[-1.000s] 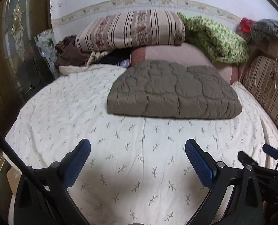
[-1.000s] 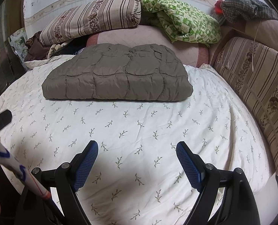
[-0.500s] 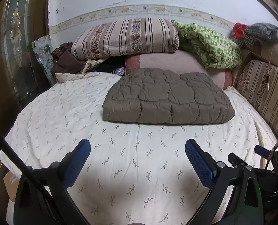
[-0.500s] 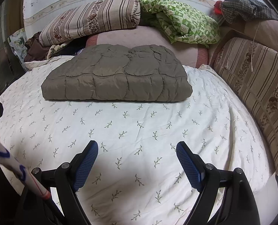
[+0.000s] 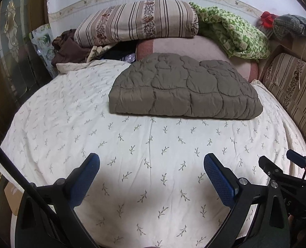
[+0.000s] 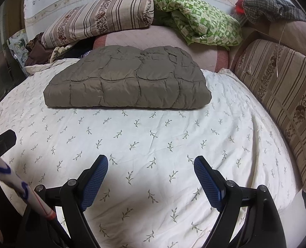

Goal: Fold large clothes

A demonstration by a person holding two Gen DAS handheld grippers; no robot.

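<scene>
A grey-brown quilted jacket point(image 5: 184, 88) lies folded into a thick rectangle on the far half of the bed; it also shows in the right wrist view point(image 6: 128, 82). My left gripper point(image 5: 152, 161) is open and empty, held over the near part of the white leaf-print sheet point(image 5: 70, 111), well short of the jacket. My right gripper point(image 6: 151, 163) is open and empty too, over the near sheet point(image 6: 153, 136). The right gripper's blue tip shows at the far right of the left wrist view point(image 5: 295, 158).
A striped folded quilt point(image 5: 136, 20), a green patterned blanket point(image 5: 235, 33) and a pink bolster point(image 5: 194, 45) are piled at the head of the bed. Brown clothes point(image 5: 66, 47) lie at the back left. A striped cushion point(image 6: 281, 88) runs along the right side. A wooden door point(image 5: 6, 47) stands at left.
Both grippers stay open and empty. The left wrist view has dipped and shifted slightly, so the jacket sits a little more to the right; the right view has barely moved.
</scene>
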